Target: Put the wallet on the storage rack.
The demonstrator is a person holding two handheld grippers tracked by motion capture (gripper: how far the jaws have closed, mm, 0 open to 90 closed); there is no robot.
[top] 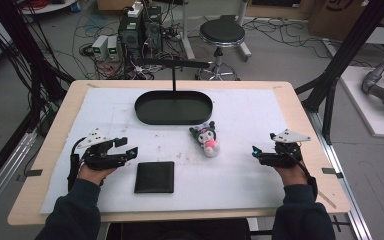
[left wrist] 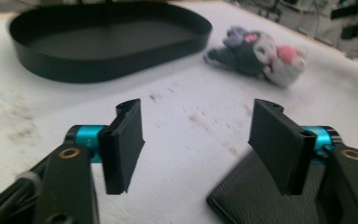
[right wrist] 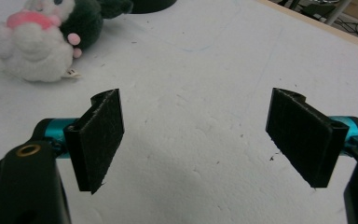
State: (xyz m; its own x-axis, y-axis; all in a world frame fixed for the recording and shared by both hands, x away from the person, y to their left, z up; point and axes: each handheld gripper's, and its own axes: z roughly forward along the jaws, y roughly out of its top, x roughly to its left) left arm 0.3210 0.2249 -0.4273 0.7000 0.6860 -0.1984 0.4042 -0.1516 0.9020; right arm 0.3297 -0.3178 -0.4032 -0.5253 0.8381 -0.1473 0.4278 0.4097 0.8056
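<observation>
1. Desk: pale wood, covered by a white mat; carries every item below.
2. Black oval tray: well ahead of both claws, at the far middle of the mat.
3. Black square wallet: flat on the mat, just beside the left claw on its inner side.
4. Left claw: jaws parted about halfway, holding nothing; in the left gripper view the wallet's corner lies under one jaw.
5. Right claw: jaws spread wide, gripping nothing; bare mat between them.
6. Plush toy: lying between the claws, nearer the right one, ahead of it.
</observation>
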